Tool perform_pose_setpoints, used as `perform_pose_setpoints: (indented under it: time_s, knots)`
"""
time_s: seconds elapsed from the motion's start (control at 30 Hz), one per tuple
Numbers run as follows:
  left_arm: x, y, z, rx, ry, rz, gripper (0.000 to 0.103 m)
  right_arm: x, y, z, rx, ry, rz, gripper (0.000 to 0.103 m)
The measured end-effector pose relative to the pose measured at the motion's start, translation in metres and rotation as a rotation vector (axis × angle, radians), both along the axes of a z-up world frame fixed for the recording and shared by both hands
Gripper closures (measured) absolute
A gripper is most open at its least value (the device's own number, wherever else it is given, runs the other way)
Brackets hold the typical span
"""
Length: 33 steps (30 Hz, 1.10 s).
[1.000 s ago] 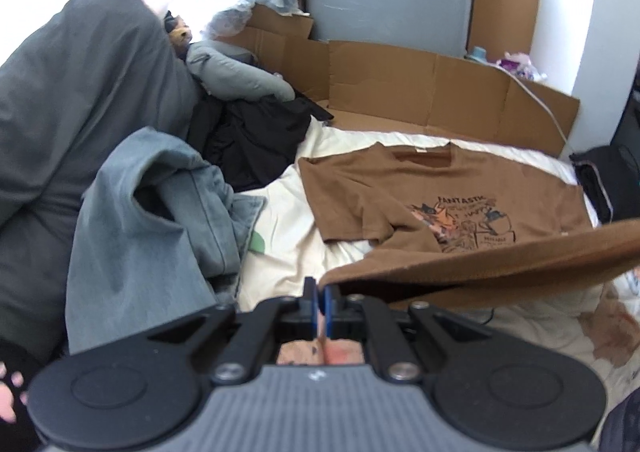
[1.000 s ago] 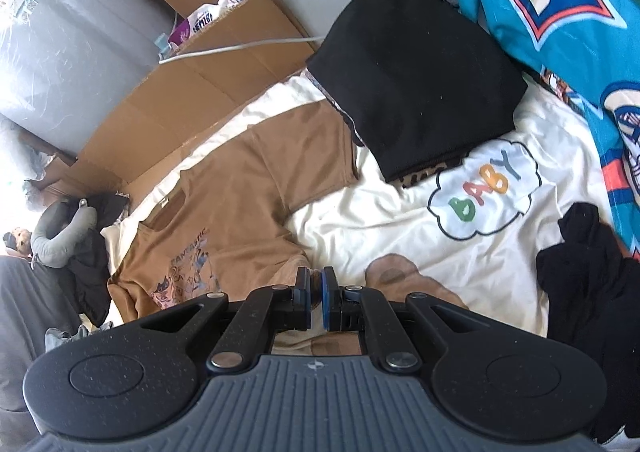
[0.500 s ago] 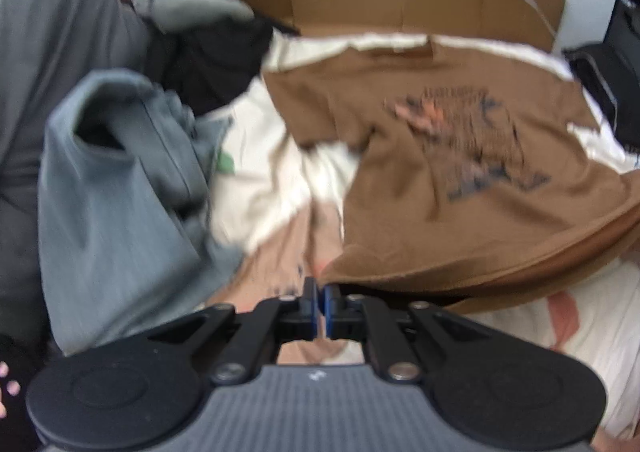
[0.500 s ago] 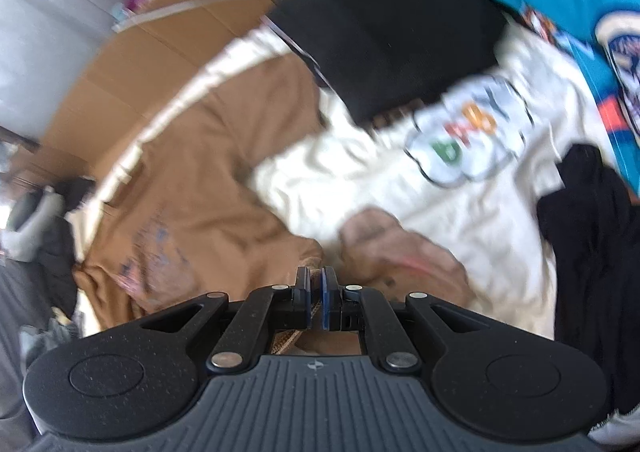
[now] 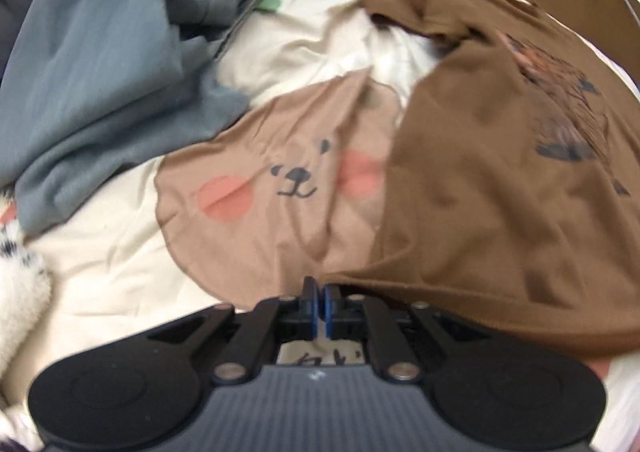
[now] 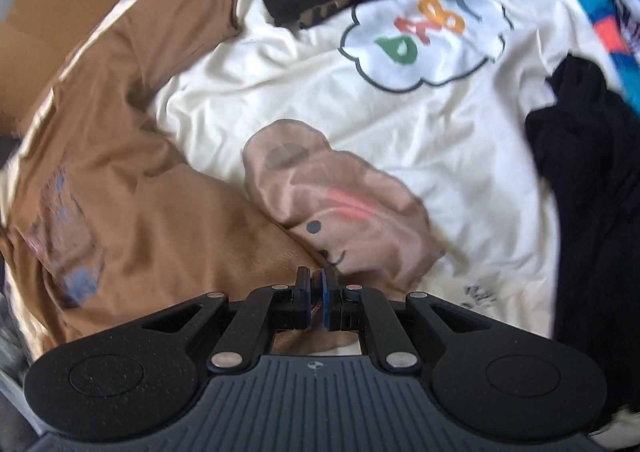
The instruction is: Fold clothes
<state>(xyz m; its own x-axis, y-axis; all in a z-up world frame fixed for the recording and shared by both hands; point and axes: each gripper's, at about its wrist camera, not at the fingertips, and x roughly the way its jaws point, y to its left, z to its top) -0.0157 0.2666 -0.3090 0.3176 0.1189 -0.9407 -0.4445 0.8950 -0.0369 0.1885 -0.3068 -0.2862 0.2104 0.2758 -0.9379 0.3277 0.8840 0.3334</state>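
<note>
Shirt: brown T-shirt (image 5: 500,180), soft matte cotton with a dark printed graphic on the chest, its hem pinched at both corners and the body stretching away ahead of the fingers.
Left gripper (image 5: 320,302): fingers pressed together on the hem's edge; brown cloth fans out to the right of them and bellies low over the bed.
Right gripper (image 6: 316,298): fingers clamped on the other corner; cloth runs off to their left.
Change: a second ago the hem hung high with the whole shirt far off; now both ends have come down close to the bed sheet (image 6: 320,100) and the fabric has slackened into wrinkles.
Meaning: looks like the bottom half is being laid over toward the chest, first fold nearly landed; letting go seems near.
Bedding: cream sheet, crumpled, with a tan bear-face print (image 5: 288,188) just ahead of the left fingers.
Neighbours: blue-grey garment (image 5: 112,64), heavier and bunched, to the far left; black clothing (image 6: 592,188) right of the right fingers.
</note>
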Motion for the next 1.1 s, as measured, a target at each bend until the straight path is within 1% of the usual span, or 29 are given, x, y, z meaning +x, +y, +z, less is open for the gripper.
perform_pose_setpoints:
  time_s: [0.03,0.1,0.13,0.27,0.33,0.47,0.53,0.6,0.7,0.9,1.0,1.1]
  knots:
    - [-0.001,0.0,0.0,0.003,-0.022,0.013,0.099,-0.001,-0.004,-0.001,0.034,-0.012,-0.036,0.1]
    - [-0.002,-0.001,0.003,0.016,-0.044,0.014,0.099,-0.001,-0.011,0.001,0.069,-0.035,-0.094,0.1]
    - [-0.003,-0.001,0.004,0.023,-0.054,0.015,0.099,0.001,-0.012,0.002,0.065,-0.039,-0.102,0.1]
    - [-0.006,-0.001,0.002,0.038,-0.048,0.036,0.1,0.004,-0.009,0.004,0.03,-0.057,-0.086,0.1]
    - [-0.002,-0.007,-0.003,0.053,-0.015,-0.005,0.1,0.004,-0.005,0.0,0.01,-0.038,-0.05,0.1]
    - [-0.002,-0.03,-0.01,0.11,0.068,-0.168,0.099,0.001,0.006,-0.009,-0.058,0.019,0.038,0.1]
    - [-0.005,-0.039,-0.011,0.146,0.096,-0.25,0.099,-0.002,0.005,-0.012,-0.085,0.034,0.052,0.1]
    - [-0.008,-0.044,-0.009,0.175,0.114,-0.31,0.099,-0.004,0.001,-0.014,-0.101,0.045,0.042,0.1]
    - [-0.015,-0.042,-0.004,0.196,0.121,-0.346,0.099,-0.008,-0.004,-0.014,-0.13,0.059,0.036,0.1]
    - [-0.029,-0.04,0.004,0.204,0.127,-0.369,0.099,-0.017,-0.004,-0.016,-0.16,0.081,0.051,0.1]
    - [-0.03,-0.042,0.007,0.215,0.122,-0.377,0.099,-0.022,-0.003,-0.016,-0.175,0.089,0.061,0.1]
    - [-0.03,-0.041,0.006,0.207,0.121,-0.374,0.099,-0.025,-0.002,-0.018,-0.187,0.095,0.073,0.1]
